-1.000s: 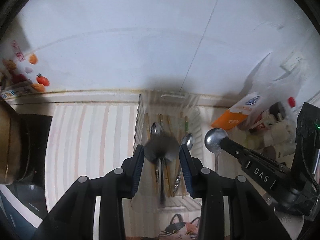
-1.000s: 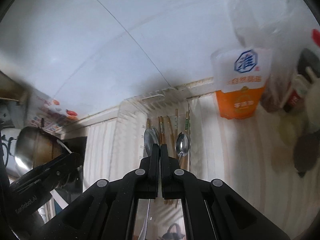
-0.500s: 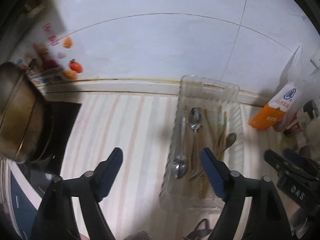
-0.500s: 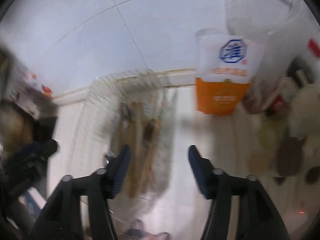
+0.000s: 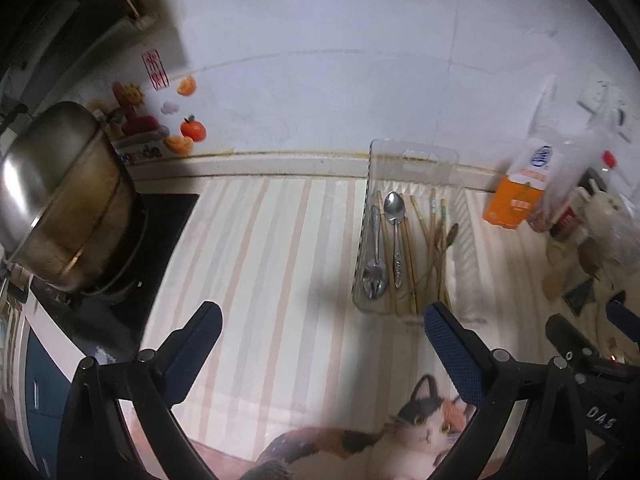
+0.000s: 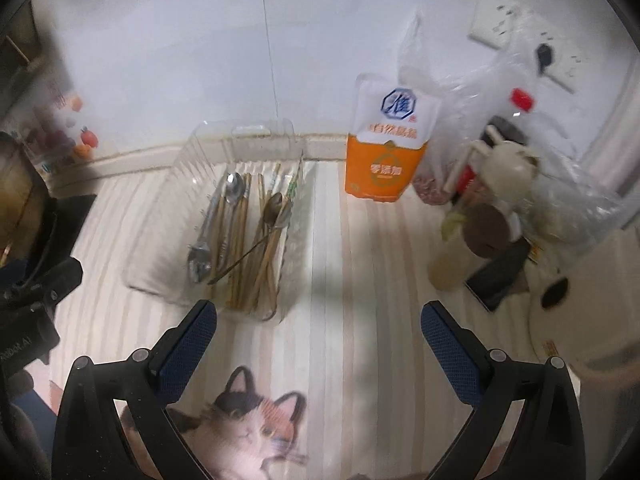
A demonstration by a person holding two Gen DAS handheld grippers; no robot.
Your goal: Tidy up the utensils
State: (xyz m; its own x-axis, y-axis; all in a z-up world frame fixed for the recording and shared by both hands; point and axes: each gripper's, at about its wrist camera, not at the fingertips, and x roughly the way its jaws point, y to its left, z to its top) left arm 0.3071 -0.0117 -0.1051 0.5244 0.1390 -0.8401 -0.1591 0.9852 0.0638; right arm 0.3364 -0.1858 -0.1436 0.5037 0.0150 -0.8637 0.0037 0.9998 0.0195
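A clear plastic tray (image 5: 412, 152) stands against the back wall on the striped counter. Metal spoons (image 5: 394, 204) and wooden chopsticks (image 5: 434, 240) lie lengthwise in it. My left gripper (image 5: 322, 314) hovers in front and left of the tray, jaws opening wide with nothing between them. In the right wrist view the same tray (image 6: 256, 128) sits ahead to the left, holding spoons (image 6: 234, 186) and chopsticks (image 6: 240, 248). My right gripper (image 6: 318, 310) is in front of its near right corner, jaws also opening and empty.
A steel pot (image 5: 60, 192) sits on a black hob (image 5: 160, 232) at the left. An orange and white carton (image 6: 384, 156), plastic bags and bottles (image 6: 500, 168) crowd the right. A cat picture (image 6: 244, 412) marks the mat's near edge.
A second ago each gripper held a spoon over the tray. Both have since opened and pulled back toward the near edge, and the spoons now lie in the tray.
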